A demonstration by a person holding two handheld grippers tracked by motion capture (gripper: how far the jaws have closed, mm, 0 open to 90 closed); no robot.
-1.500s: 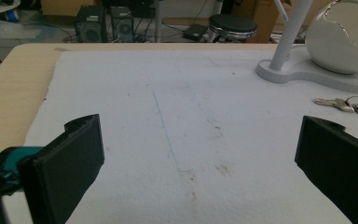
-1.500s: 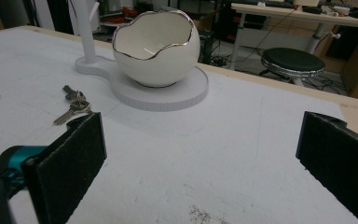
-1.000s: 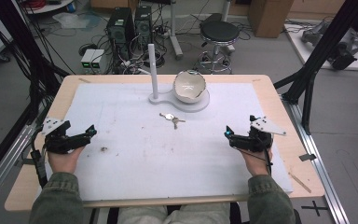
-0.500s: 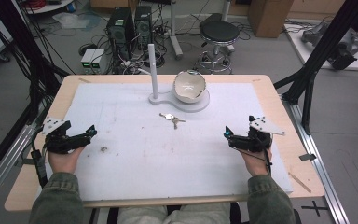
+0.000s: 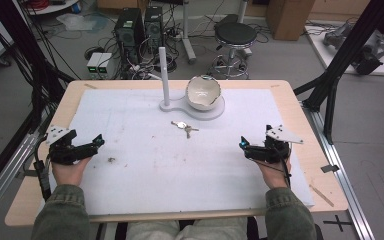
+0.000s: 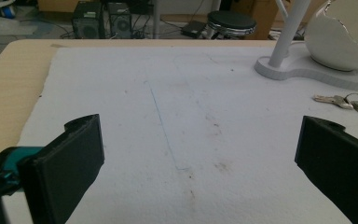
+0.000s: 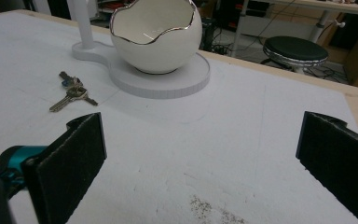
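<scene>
Keys (image 7: 71,95) show a blue cap in right gripper view; bowl (image 5: 203,93) on stand (image 5: 215,108) near table's far edge. Both grippers (image 5: 98,141) (image 5: 243,146) wide open, empty.

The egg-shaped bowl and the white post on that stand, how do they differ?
The egg-shaped bowl is round, wide and hollow, with a jagged silver-edged opening; the white post is thin, straight and plain. The post rises higher than the bowl. The bowl sits on the broad round end of the white base, the post on its smaller end. Both are white and stand upright behind the keys.
</scene>
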